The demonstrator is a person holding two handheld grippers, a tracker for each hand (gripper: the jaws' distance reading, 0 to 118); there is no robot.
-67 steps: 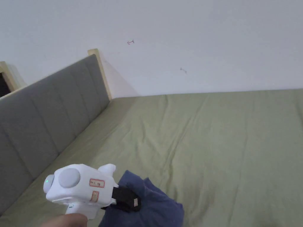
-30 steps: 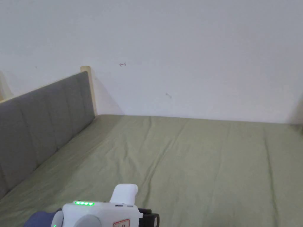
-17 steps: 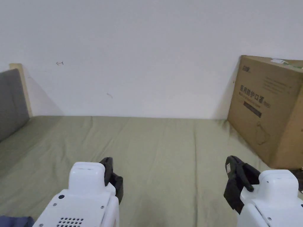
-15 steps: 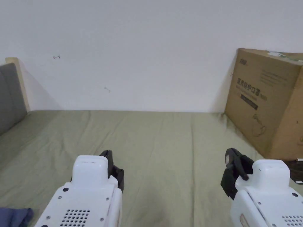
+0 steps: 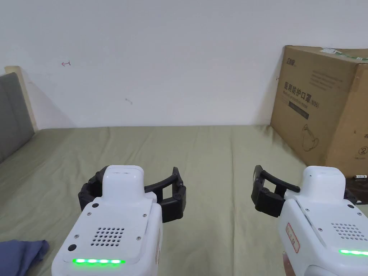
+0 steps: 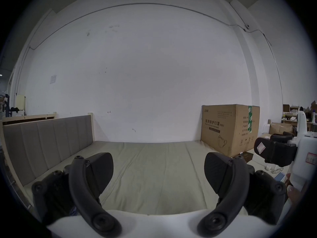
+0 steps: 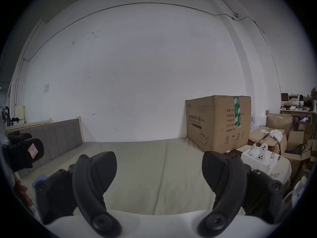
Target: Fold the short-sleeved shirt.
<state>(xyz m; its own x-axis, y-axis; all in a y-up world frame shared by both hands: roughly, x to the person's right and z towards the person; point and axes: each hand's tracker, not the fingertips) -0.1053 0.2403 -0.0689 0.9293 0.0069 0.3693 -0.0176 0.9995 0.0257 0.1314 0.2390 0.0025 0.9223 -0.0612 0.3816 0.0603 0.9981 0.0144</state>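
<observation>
Both grippers, left [image 5: 133, 194] and right [image 5: 302, 194], hang wide apart and empty above the bed [image 5: 215, 151]. The shirt [image 5: 19, 253] lies at its near-left edge; 2.2 s ago the left gripper held it.

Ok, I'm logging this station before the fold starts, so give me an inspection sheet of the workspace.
Surface: green bed sheet, lightly creased, mostly bare.
Job's things: blue shirt, bunched at the near left edge of the bed, not spread out.
Clutter: large cardboard box at the bed's right end; more boxes and a white tray beyond it.
Grippers: left tongs open and not holding anything; right tongs open and not holding anything; both held above the sheet.
Cables: thin cable running along the upper wall.
Surroundings: white wall, grey padded headboard on the left.
</observation>
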